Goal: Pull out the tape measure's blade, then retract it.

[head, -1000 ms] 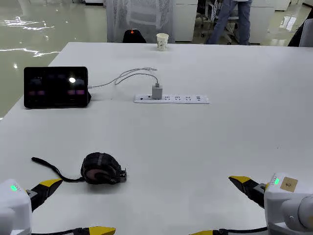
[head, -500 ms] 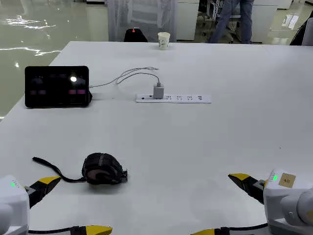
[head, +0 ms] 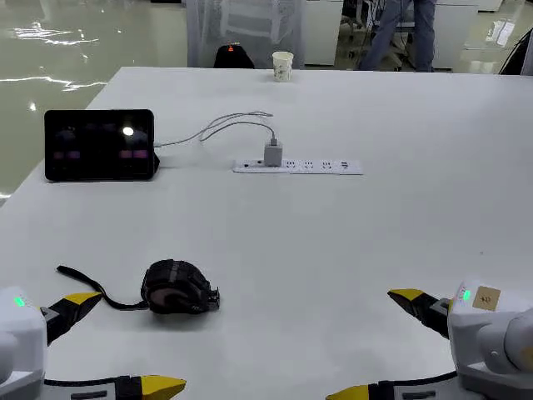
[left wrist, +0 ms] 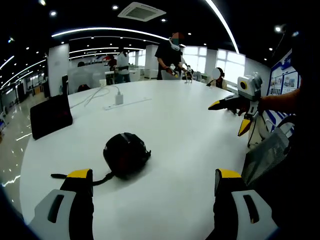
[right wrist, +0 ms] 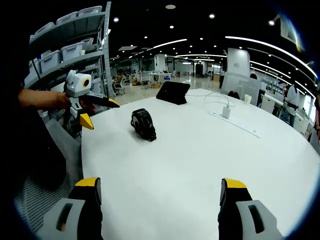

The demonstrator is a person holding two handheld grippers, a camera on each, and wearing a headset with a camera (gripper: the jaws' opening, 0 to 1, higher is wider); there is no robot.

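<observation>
A black tape measure lies on the white table at the front left, its strap trailing to the left and its blade wound in. My left gripper hangs open just in front and left of it, nothing between the yellow tips. In the left gripper view the tape measure sits a little ahead of the open left gripper. My right gripper is open at the front right, well away from it. The right gripper view has the tape measure far ahead of the open right gripper.
A dark tablet stands at the left. A white power strip with a charger and cable lies mid-table. A paper cup sits at the far edge, with a person standing behind.
The head view has shifted a little, and both grippers sit slightly lower in it. The tape measure lies where it was.
</observation>
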